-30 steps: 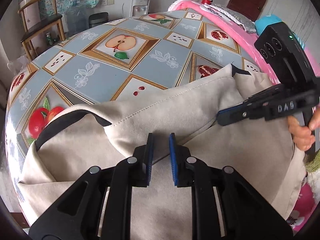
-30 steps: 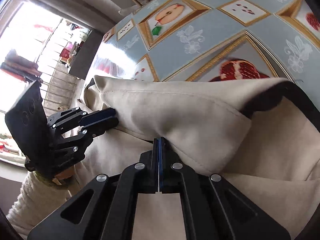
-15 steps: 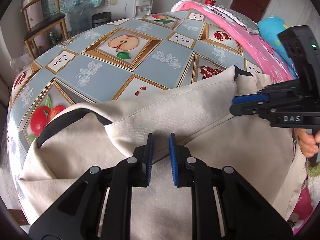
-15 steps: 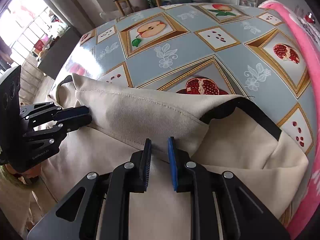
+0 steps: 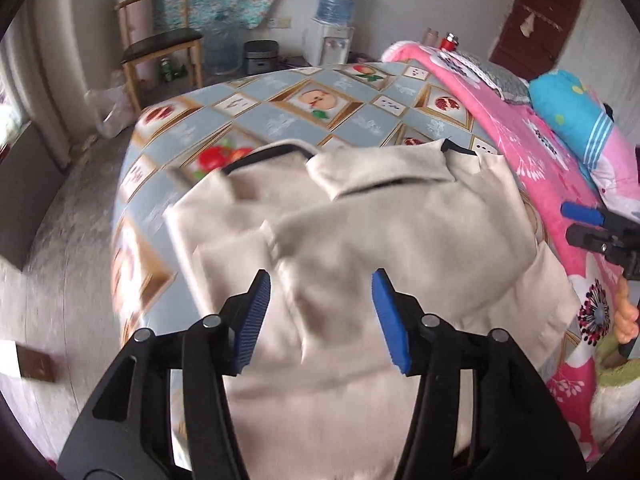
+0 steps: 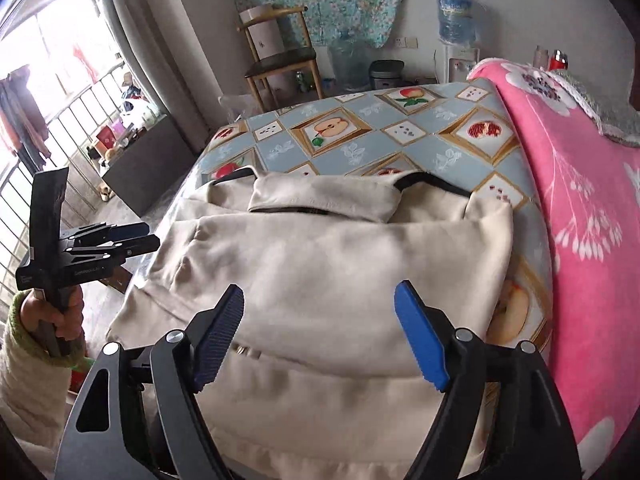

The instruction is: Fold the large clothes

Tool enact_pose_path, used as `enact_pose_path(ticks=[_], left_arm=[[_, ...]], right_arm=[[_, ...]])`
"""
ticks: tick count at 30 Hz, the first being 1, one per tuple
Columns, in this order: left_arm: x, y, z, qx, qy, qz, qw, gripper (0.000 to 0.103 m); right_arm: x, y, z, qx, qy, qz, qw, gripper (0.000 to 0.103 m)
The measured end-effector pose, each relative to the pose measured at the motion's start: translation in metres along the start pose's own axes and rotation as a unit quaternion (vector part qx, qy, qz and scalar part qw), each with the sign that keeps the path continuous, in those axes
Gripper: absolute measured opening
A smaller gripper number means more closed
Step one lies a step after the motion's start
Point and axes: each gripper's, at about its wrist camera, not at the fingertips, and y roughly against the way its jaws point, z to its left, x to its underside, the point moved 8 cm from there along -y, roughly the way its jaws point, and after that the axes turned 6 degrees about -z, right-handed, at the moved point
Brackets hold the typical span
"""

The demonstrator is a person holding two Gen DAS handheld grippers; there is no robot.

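Beige coat (image 6: pixel 320 280), cream with a dark lining showing along the collar (image 6: pixel 320 196), lies spread over the table (image 6: pixel 452 156), filling the middle and lower part of both wrist views. Its collar end points toward the top of the frames, and its near end hangs off the table's edge at the bottom. The tablecloth's fruit-picture squares show bare above the collar.

My left gripper (image 5: pixel 320 300) sits at the bottom centre of its view, its blue pads (image 5: pixel 256 312) parted and opening wider at this moment. The cloth lies below them, and nothing is pinched; the pads press on no fabric. In the right wrist view the same tool (image 6: pixel 120 240) appears at the left edge, held up by my hand (image 6: pixel 52 316) in a green cuff, off beside the coat.

My right gripper (image 6: pixel 320 320) stands at the bottom centre of its own view, its jaws spread wide and also opening, with the coat beneath them and nothing held. It pokes in at the right edge of the left wrist view (image 5: pixel 592 228).

A pink flowered blanket (image 6: pixel 580 220) runs down the right side beside the table. A wooden chair (image 6: pixel 280 60) stands at the upper centre, a water dispenser (image 6: pixel 456 40) at the upper right.
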Motion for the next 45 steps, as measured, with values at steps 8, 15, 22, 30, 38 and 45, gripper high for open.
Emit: enact_pose_path(ticks=[8, 15, 22, 30, 38, 45], left_arm=[[0.095, 0.040, 0.019, -0.049, 0.043, -0.020, 0.9977, 0.051], [0.121, 0.044, 0.024, -0.110, 0.029, -0.029, 0.9931, 0.051], [0.124, 0.032, 0.050, -0.101, 0.043, -0.013, 0.9939, 0.051], [0.120, 0.005, 0.063, -0.011, 0.075, 0.013, 0.9971, 0.037], [0.108, -0.009, 0.069, 0.039, 0.079, 0.029, 0.9957, 0.026], [0.103, 0.011, 0.049, 0.088, 0.033, 0.004, 0.9956, 0.023]], right_arm=[[0.089, -0.041, 0.048, -0.004, 0.022, 0.050, 0.998, 0.076], [0.116, -0.071, 0.060, 0.035, 0.061, 0.069, 0.995, 0.076], [0.117, -0.075, 0.056, 0.028, 0.049, 0.073, 0.996, 0.076], [0.115, -0.079, 0.058, 0.040, 0.061, 0.077, 0.994, 0.076], [0.115, -0.080, 0.058, 0.046, 0.064, 0.082, 0.994, 0.076], [0.114, -0.083, 0.059, 0.050, 0.068, 0.082, 0.993, 0.076]])
